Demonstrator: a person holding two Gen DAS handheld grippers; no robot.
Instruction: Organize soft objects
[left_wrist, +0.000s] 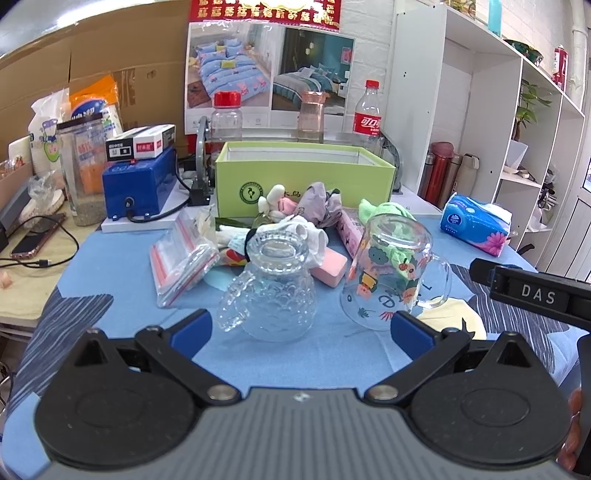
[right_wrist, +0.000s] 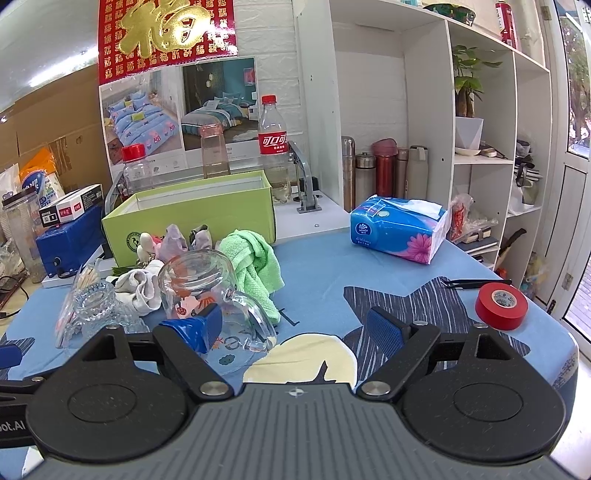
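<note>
The soft things sit heaped mid-desk, just in front of the green box (left_wrist: 304, 184): a green cloth (right_wrist: 255, 266) on the right of the pile, white socks (right_wrist: 142, 286) nearer and left, a small plush toy (left_wrist: 275, 203) and a lilac cloth (left_wrist: 319, 195) against the box's near wall. The box stands open-topped and looks like the likely home for them, though that is a guess.

Here is the trouble. Two glass pieces stand on the near side of that heap: a printed glass mug (left_wrist: 391, 273) tipped toward the cloth, and a textured glass jug (left_wrist: 271, 291) to its left. Any reach for the cloth or socks has to pass over or between them, so a low approach could knock glass over or send it rolling off the desk (right_wrist: 332, 266).

The left hand-held gripper (left_wrist: 301, 332) hovers with jaws spread wide and nothing between them, just short of the jug. The right hand-held gripper (right_wrist: 295, 328) is likewise wide open and empty, its left finger (right_wrist: 199, 328) right by the mug's handle. That finger could snag the handle. The cloth also lies partly behind the mug, so dragging it could tip the mug.
</note>
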